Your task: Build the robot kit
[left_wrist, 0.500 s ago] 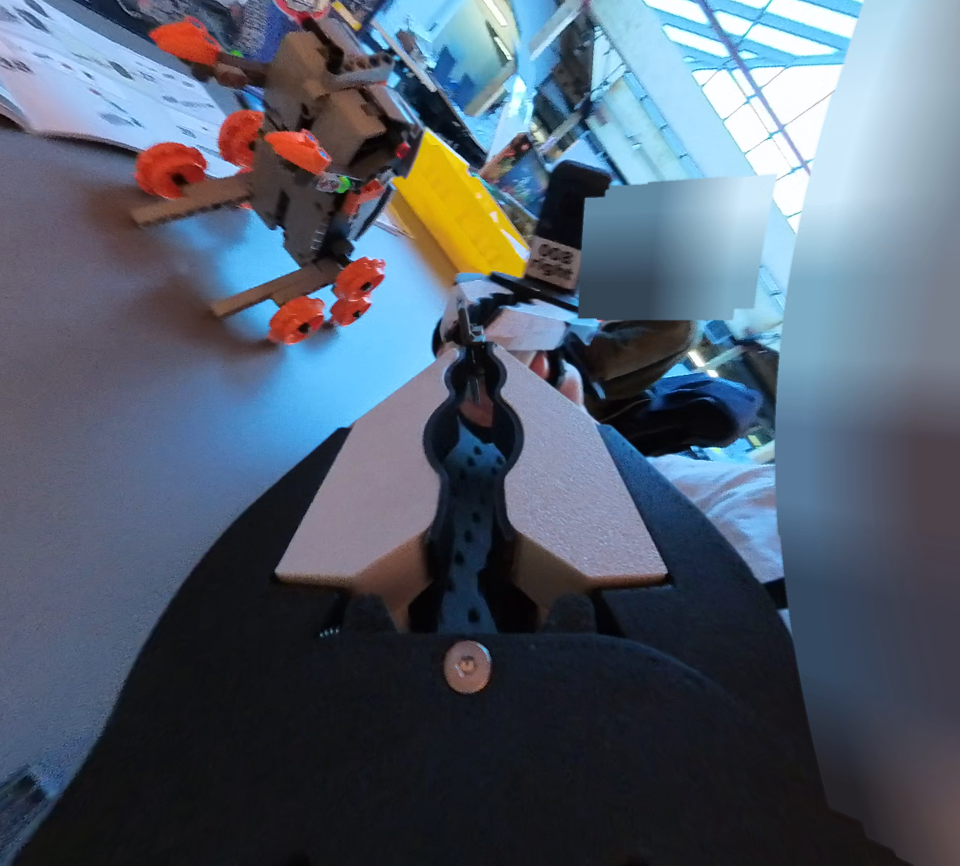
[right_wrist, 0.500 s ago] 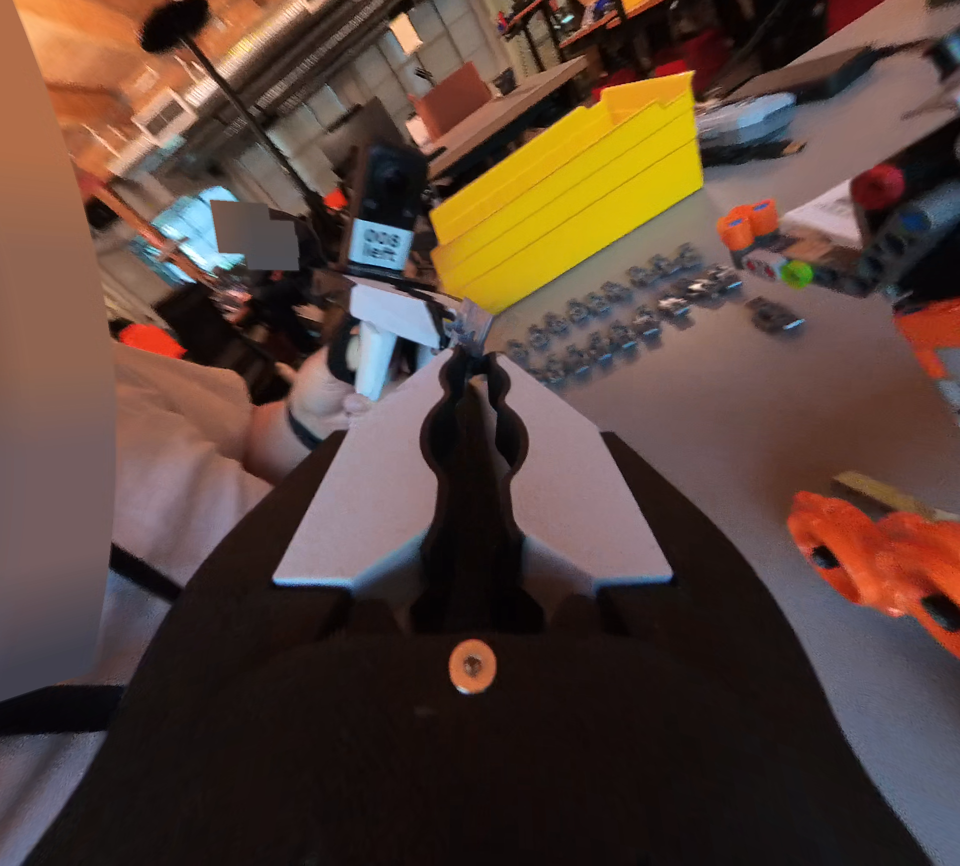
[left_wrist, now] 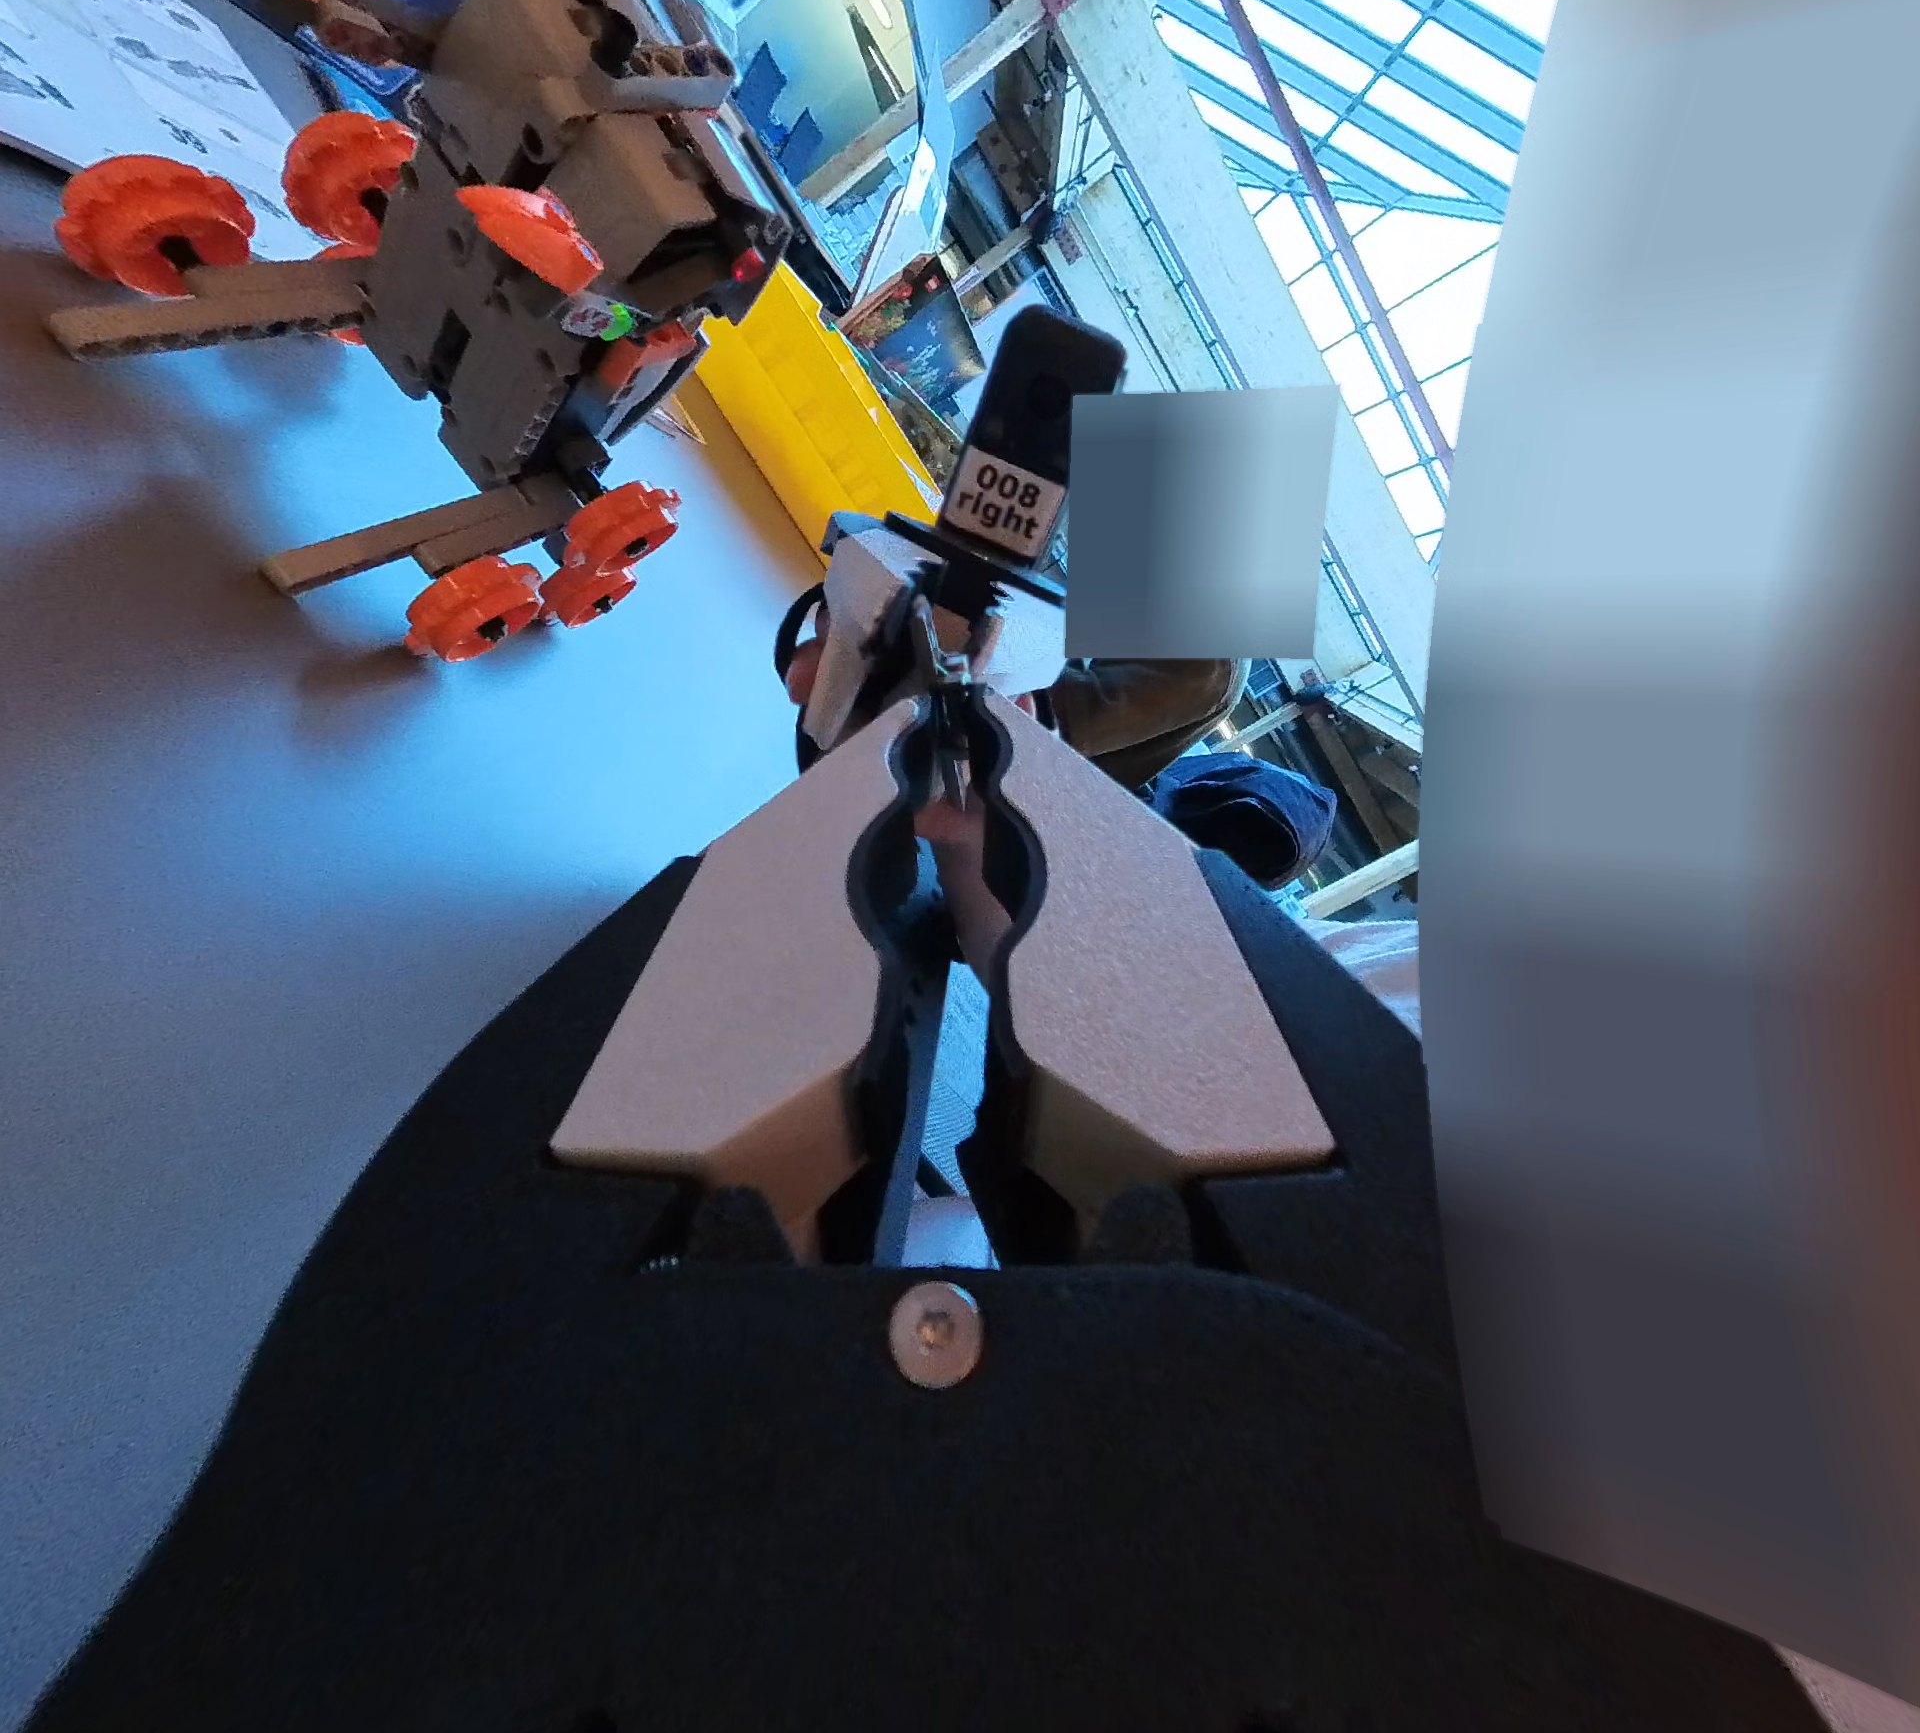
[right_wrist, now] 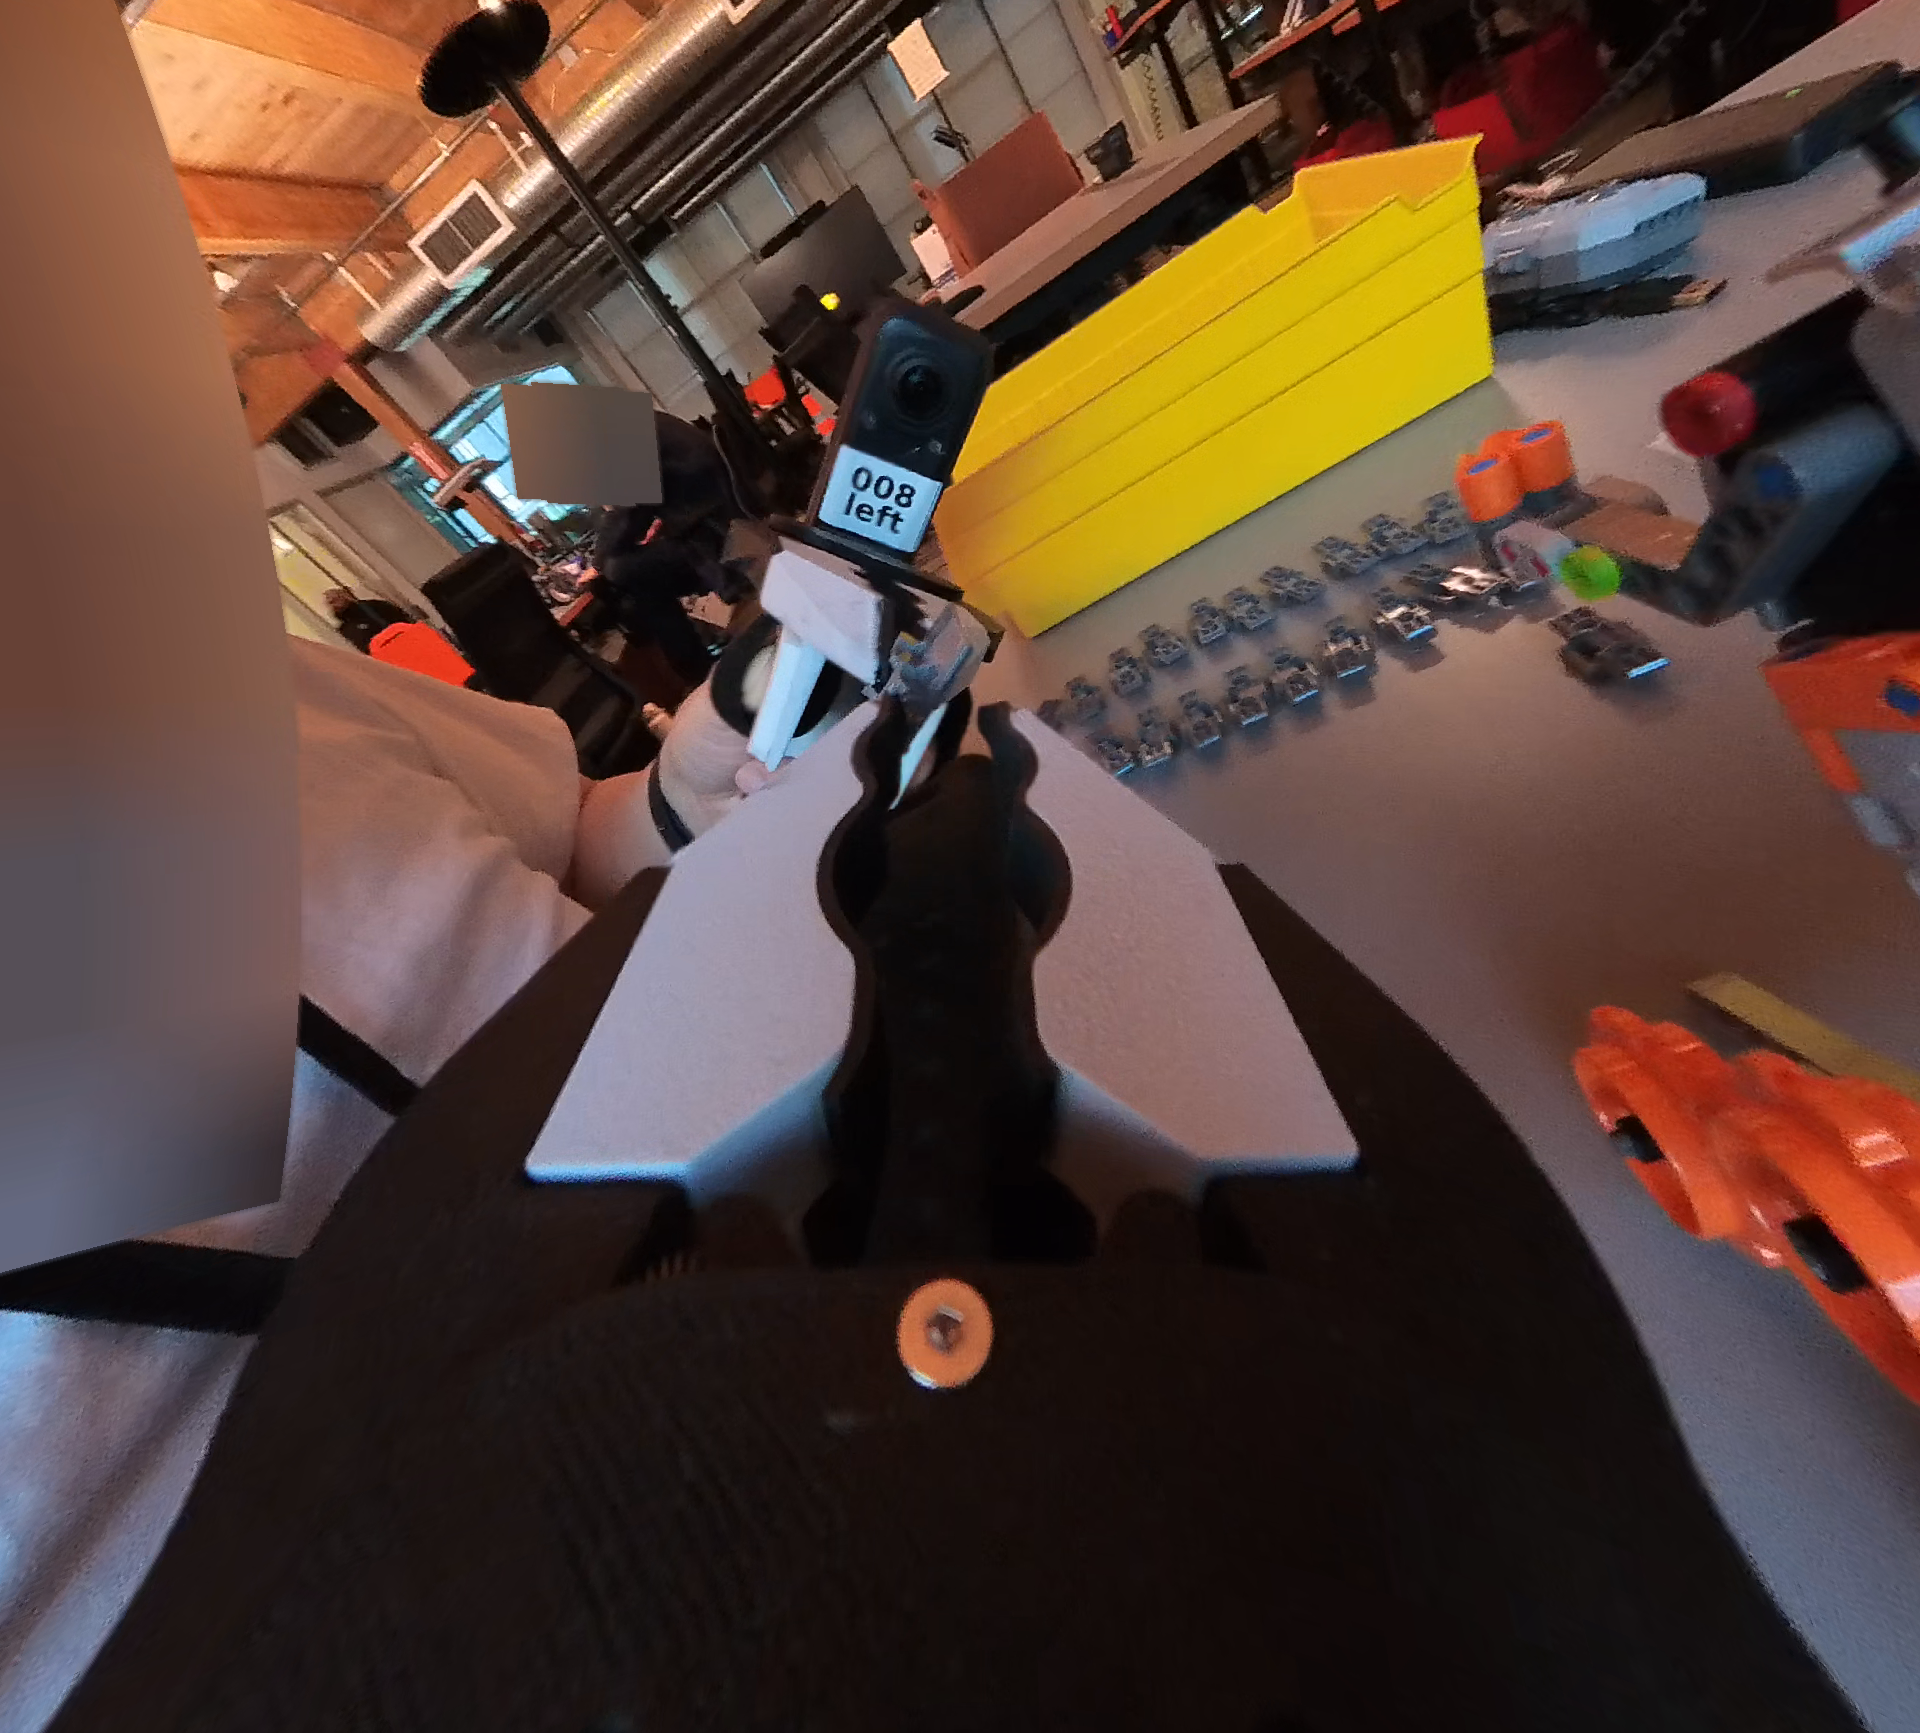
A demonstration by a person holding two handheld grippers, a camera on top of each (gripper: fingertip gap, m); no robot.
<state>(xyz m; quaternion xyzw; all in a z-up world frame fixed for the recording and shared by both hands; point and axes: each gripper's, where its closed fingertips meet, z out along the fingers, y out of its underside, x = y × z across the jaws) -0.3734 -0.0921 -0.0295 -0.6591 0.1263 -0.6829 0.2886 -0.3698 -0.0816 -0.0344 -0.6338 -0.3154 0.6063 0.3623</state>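
Note:
My left gripper point(left_wrist: 951, 709) is shut on a small grey link piece point(left_wrist: 943, 670) at its tips. My right gripper point(right_wrist: 933, 725) meets it tip to tip and is shut on the same small grey piece point(right_wrist: 935, 653). Each gripper shows in the other's view, the right gripper point(left_wrist: 906, 634) in the left wrist view and the left gripper point(right_wrist: 920, 660) in the right wrist view. A hand holds each one. Both are held in the air above the near edge of the grey table point(left_wrist: 260, 852). How the links join is hidden between the fingertips.
A grey brick-built vehicle with orange wheels point(left_wrist: 520, 249) stands on the table beside an open instruction booklet point(left_wrist: 125, 73). A yellow bin point(right_wrist: 1226, 447) sits farther back. Rows of small grey links point(right_wrist: 1299, 644) lie before it. Orange wheel parts point(right_wrist: 1766, 1164) lie at the right. Only a small space, under 4 cm, lies between the two pairs of fingers.
Both grippers stay tip to tip on the small grey piece. The right gripper has shifted slightly to the left in the left wrist view.

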